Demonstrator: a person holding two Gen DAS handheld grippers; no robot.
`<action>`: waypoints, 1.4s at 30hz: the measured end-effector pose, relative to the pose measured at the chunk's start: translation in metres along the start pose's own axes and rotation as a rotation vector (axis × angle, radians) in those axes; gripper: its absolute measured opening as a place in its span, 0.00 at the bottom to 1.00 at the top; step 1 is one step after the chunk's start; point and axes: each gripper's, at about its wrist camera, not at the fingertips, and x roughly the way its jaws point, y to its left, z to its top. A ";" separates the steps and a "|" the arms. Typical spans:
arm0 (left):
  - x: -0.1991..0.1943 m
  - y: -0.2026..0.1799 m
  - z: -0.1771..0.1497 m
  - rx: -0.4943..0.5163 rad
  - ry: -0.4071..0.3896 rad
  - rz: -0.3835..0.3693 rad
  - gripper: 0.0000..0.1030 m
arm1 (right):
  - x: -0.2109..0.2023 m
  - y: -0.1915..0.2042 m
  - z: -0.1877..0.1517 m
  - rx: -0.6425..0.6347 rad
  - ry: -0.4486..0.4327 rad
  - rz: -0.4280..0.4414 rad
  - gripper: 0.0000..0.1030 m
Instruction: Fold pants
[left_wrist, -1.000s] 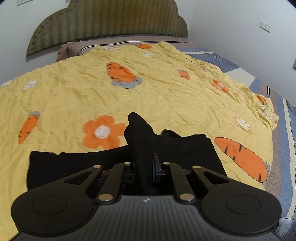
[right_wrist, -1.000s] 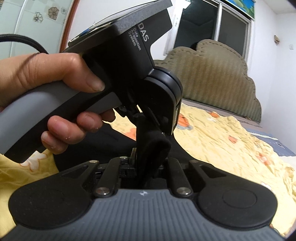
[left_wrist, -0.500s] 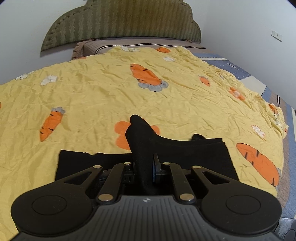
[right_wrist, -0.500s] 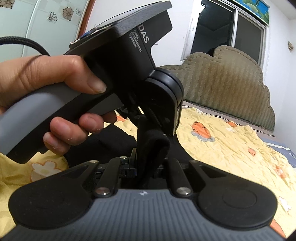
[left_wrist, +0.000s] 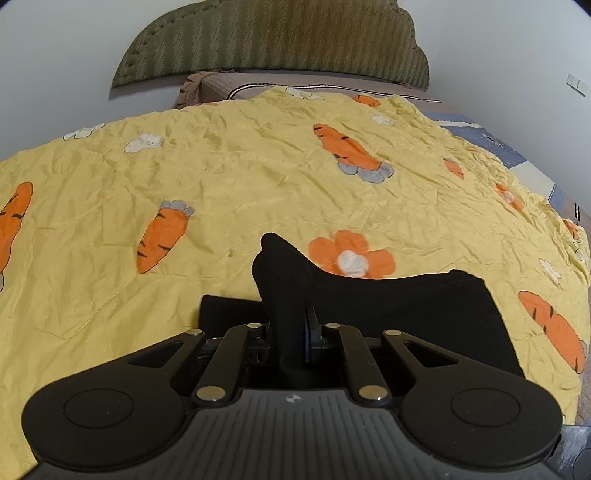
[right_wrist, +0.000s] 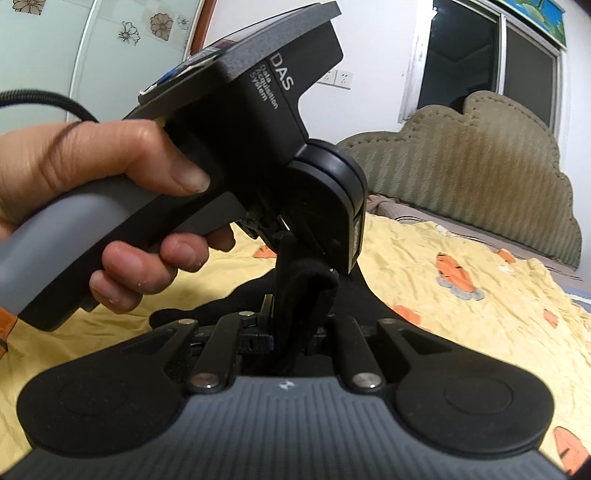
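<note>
— Where the black pants (left_wrist: 399, 306) are concerned, how many pairs do you count, and where?

— One pair, lying on the yellow carrot-print bedspread (left_wrist: 236, 177) close to its near edge, with a bunched fold pulled up off the cover.

— And the grippers?

— Two. The left gripper (left_wrist: 291, 332) is clamped tight on that raised fold, the cloth standing up between its fingers. The right gripper (right_wrist: 295, 325) is likewise pinched on a rolled bunch of the same black fabric (right_wrist: 306, 288).

— Any hands showing?

— One, the left hand (right_wrist: 92, 192), wrapped round the grey handle of the left gripper's body, seen just ahead of the right gripper.

— Beyond that?

— One olive scalloped headboard (left_wrist: 273, 40) at the bedspread's far edge, one window (right_wrist: 487, 62) above it, and on the cover several orange carrots plus one orange flower (left_wrist: 351, 254) just beyond the pants.
</note>
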 end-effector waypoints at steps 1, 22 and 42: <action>0.001 0.003 -0.001 -0.003 0.001 0.002 0.09 | 0.002 0.001 0.000 -0.001 0.002 0.005 0.12; -0.043 0.072 -0.011 -0.019 -0.136 0.424 0.60 | -0.020 0.009 0.003 -0.091 0.029 0.277 0.42; -0.072 0.041 -0.068 -0.087 -0.176 0.174 0.60 | 0.038 -0.067 0.022 0.126 0.097 0.120 0.42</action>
